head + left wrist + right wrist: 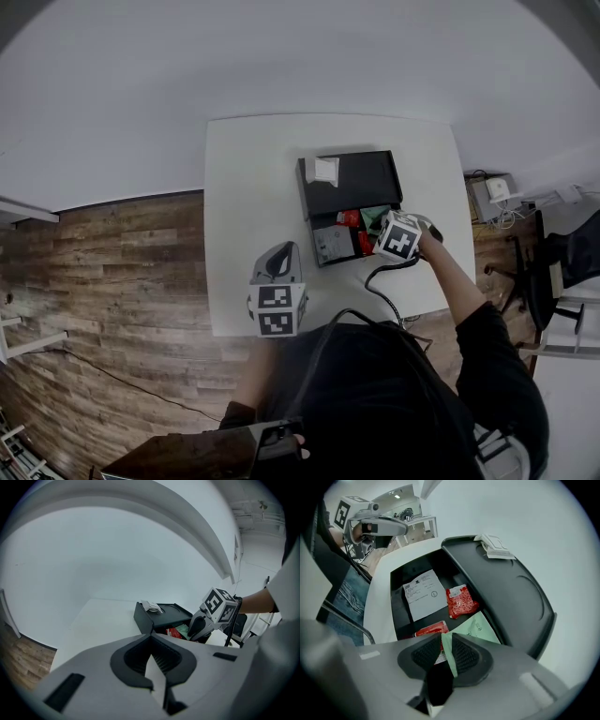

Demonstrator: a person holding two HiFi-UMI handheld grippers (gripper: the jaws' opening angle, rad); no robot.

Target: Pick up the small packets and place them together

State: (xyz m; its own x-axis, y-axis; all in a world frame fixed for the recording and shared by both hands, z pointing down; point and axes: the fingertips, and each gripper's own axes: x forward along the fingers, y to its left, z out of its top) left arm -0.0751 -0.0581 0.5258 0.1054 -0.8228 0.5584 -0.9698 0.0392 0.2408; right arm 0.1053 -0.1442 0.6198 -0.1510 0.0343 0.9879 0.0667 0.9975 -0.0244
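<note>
A black box (323,211) with its lid (361,173) laid open sits on the white table (253,187). Inside it lie a green packet (478,627), a red packet (461,601), a second red packet (431,630) and a white printed sheet (423,594). A small white packet (494,545) rests on the lid's far corner. My right gripper (447,648) reaches into the box and is shut on an edge of the green packet. My left gripper (279,258) hovers near the table's front edge, shut and empty, well short of the box (154,618).
A black cable (380,281) runs across the table from the right gripper to the person. Right of the table are an office chair (562,262) and a power strip with cords (497,192) on the wooden floor (112,281).
</note>
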